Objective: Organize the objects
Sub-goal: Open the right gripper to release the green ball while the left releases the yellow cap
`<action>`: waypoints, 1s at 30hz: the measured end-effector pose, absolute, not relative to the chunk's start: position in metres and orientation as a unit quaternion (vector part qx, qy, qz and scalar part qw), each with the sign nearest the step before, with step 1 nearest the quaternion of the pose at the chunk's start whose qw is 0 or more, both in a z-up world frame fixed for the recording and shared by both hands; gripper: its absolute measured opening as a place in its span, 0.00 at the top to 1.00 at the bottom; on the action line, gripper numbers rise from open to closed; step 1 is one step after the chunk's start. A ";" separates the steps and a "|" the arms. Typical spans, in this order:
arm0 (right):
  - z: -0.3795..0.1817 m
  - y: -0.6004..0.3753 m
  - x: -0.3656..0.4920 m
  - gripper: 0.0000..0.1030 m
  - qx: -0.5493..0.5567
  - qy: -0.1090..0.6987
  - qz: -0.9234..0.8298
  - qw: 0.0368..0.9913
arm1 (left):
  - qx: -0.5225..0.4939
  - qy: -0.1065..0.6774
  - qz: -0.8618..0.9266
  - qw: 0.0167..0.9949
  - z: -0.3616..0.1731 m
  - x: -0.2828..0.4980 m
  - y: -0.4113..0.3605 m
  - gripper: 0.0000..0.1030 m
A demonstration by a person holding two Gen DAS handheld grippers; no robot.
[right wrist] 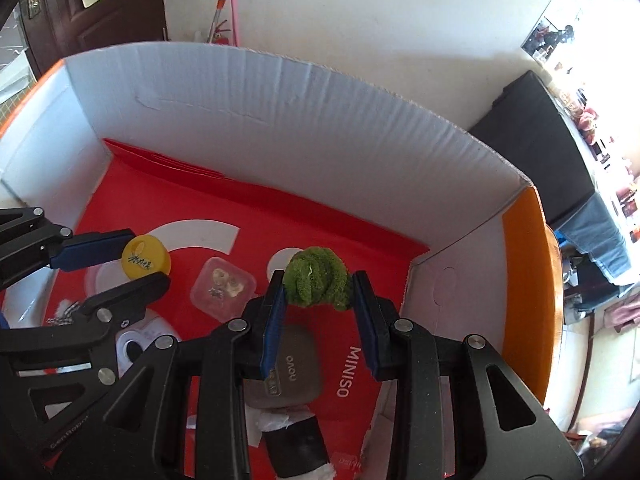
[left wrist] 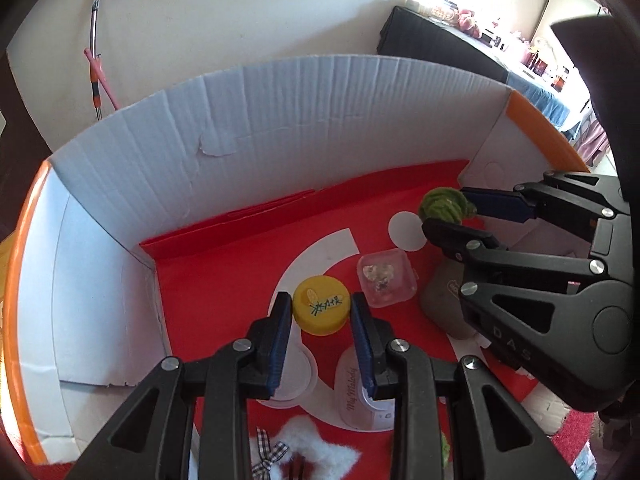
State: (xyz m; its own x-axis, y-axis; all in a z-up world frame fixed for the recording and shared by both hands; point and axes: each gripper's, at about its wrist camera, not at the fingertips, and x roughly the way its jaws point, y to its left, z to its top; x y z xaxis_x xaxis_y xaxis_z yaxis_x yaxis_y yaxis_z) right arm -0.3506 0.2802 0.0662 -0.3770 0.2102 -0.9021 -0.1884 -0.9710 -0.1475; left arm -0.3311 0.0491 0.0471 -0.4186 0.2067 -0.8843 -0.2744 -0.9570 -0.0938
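Note:
Both grippers reach into a cardboard box point(left wrist: 240, 128) with a red floor. My left gripper point(left wrist: 320, 308) has its jaws on either side of a yellow lid point(left wrist: 321, 309) with writing on it; the lid also shows in the right wrist view point(right wrist: 146, 261). My right gripper point(right wrist: 318, 284) is shut on a green fuzzy ball point(right wrist: 318, 280); the ball also shows in the left wrist view point(left wrist: 446, 204), where the right gripper point(left wrist: 452, 210) comes in from the right. A clear small box point(left wrist: 386, 278) lies between them.
A grey pouch point(right wrist: 294, 368) lies under the right gripper, a dark roll point(right wrist: 296, 444) below it. A white "My Melody" case point(left wrist: 356, 392), a round white lid point(left wrist: 292, 376) and a white fluffy star point(left wrist: 304, 452) lie near the left gripper. The box point(right wrist: 280, 120) walls surround all sides.

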 end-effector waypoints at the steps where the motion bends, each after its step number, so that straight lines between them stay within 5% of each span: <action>1: 0.065 0.281 -0.351 0.70 -0.547 -0.009 0.828 0.120 | -0.520 0.035 0.841 0.142 0.046 -0.332 0.049 0.69; 30: 0.055 0.282 -0.327 0.63 -0.568 -0.016 0.814 0.119 | -0.530 0.034 0.835 0.142 0.036 -0.350 0.054 0.68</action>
State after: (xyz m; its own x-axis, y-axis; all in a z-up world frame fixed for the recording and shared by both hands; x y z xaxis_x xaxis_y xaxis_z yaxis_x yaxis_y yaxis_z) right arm -0.3271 0.2823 0.0549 -0.3254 0.2116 -0.9216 -0.1755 -0.9712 -0.1610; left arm -0.3498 0.0544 0.0360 -0.3984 0.2018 -0.8947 -0.2743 -0.9571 -0.0937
